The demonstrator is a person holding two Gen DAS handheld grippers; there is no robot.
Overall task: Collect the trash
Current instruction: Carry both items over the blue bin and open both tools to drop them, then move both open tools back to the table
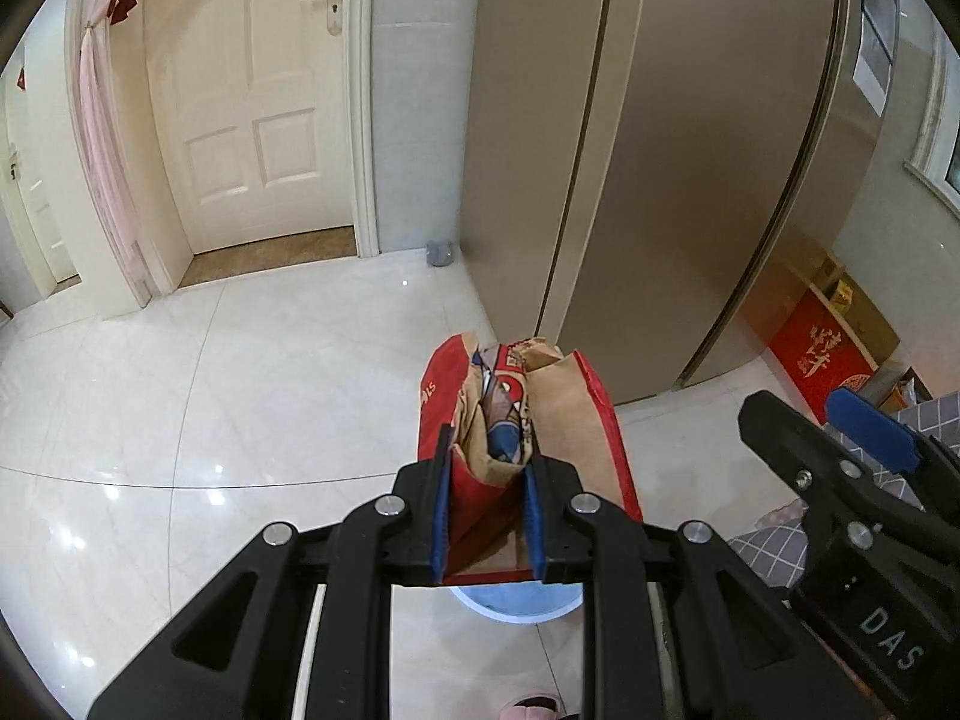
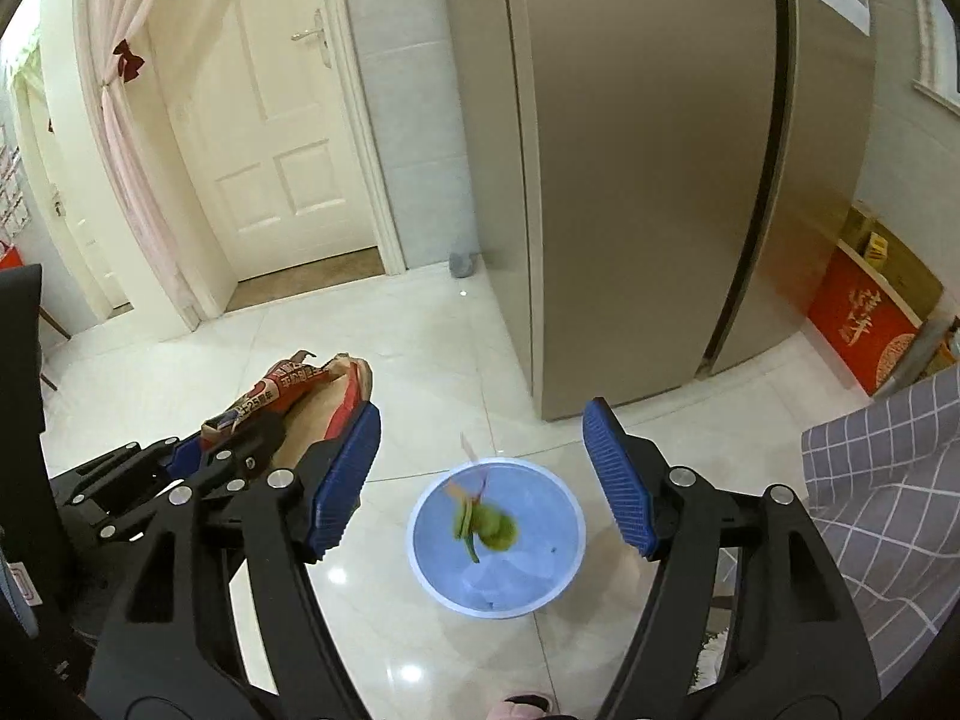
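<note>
So the left tool (image 1: 487,516) is clamped on a crumpled red and brown paper bag (image 1: 522,420), blue pads squeezing its lower end, and the bag sticks up and forward from there. It's hanging right over the blue bin (image 2: 497,537) on the white tile floor (image 1: 210,420); from the left wrist view you only catch a sliver of the bin's rim under the bag.

The right tool (image 2: 483,480) is wide open with nothing between the pads. Straight below it, a blurry green scrap (image 2: 489,528) with something orange on it sits inside the mouth of the bin; can't tell if it's mid-air or already landed. The bin has a pale liner.

Behind all that is a big bronze fridge (image 2: 648,180), a cream door (image 1: 252,90) and a pink curtain (image 1: 102,120). A grey checked cloth (image 2: 888,480) hangs at the right edge, and a pink slipper (image 2: 523,707) pokes in at the bottom.
</note>
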